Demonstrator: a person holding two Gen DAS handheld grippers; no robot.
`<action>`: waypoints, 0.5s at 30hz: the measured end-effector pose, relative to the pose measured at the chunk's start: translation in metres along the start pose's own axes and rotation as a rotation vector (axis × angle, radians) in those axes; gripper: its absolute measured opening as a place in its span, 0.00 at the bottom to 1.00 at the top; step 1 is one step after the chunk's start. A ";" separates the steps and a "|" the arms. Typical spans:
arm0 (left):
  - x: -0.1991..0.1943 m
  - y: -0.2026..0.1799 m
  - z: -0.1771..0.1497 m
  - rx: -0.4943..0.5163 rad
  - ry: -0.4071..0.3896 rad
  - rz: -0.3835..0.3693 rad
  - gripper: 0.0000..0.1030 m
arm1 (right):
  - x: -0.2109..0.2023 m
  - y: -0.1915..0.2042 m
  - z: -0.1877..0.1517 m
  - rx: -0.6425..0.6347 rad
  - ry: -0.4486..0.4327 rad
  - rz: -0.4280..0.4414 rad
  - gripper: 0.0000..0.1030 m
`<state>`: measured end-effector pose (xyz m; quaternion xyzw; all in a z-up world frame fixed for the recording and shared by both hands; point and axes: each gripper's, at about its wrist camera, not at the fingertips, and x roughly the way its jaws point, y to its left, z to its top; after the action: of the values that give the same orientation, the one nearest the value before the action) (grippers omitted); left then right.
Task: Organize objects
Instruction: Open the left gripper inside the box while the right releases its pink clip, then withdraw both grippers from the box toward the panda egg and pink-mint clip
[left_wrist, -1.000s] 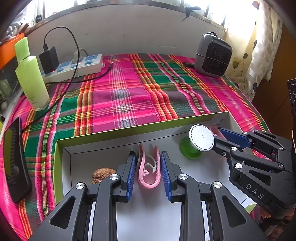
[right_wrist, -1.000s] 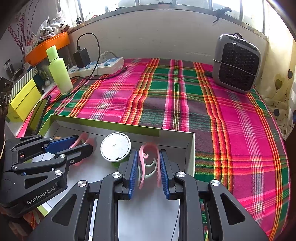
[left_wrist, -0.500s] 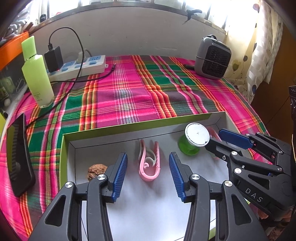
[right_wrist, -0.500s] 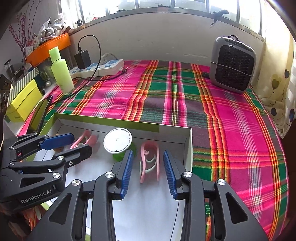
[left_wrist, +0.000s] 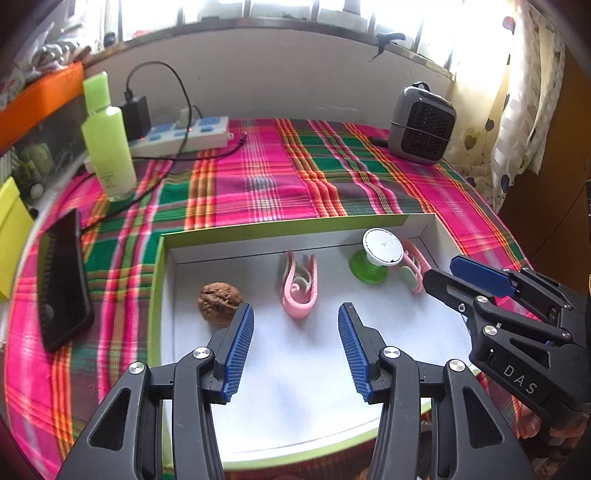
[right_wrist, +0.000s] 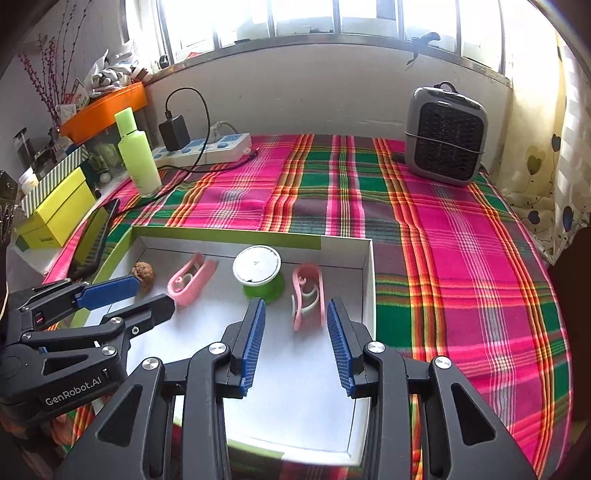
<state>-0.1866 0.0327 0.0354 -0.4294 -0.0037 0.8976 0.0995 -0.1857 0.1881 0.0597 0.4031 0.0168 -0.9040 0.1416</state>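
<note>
A shallow white box with a green rim (left_wrist: 280, 227) lies on the plaid cloth. In it are a walnut (left_wrist: 219, 302), a pink clip (left_wrist: 299, 284), a green spool with a white top (left_wrist: 380, 247) and a second pink clip (left_wrist: 412, 267). My left gripper (left_wrist: 296, 314) is open just short of the first clip, pads off it. My right gripper (right_wrist: 294, 310) is open too, and the second pink clip (right_wrist: 308, 295) lies free ahead of its tips. In the right wrist view the left gripper (right_wrist: 153, 293) reaches in beside the walnut (right_wrist: 144, 272).
A green bottle (right_wrist: 138, 158), a power strip with a charger (right_wrist: 207, 144) and a grey heater (right_wrist: 445, 142) stand at the back. A dark phone (left_wrist: 62, 280) lies left of the box. A yellow box (right_wrist: 55, 212) and an orange tray (right_wrist: 103, 110) sit at far left.
Both grippers were shut on a pink clip each. Both have opened, let the clips go onto the box floor, and drawn back a little.
</note>
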 end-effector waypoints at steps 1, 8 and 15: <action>-0.005 -0.001 -0.002 0.007 -0.014 0.013 0.45 | -0.003 0.001 -0.001 0.002 -0.003 0.000 0.35; -0.027 -0.002 -0.018 -0.013 -0.039 0.005 0.45 | -0.023 0.006 -0.013 0.012 -0.027 -0.002 0.35; -0.049 -0.003 -0.035 -0.024 -0.059 0.011 0.45 | -0.041 0.013 -0.032 0.016 -0.036 0.005 0.35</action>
<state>-0.1297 0.0237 0.0511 -0.4041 -0.0152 0.9103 0.0890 -0.1330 0.1904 0.0699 0.3881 0.0062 -0.9108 0.1408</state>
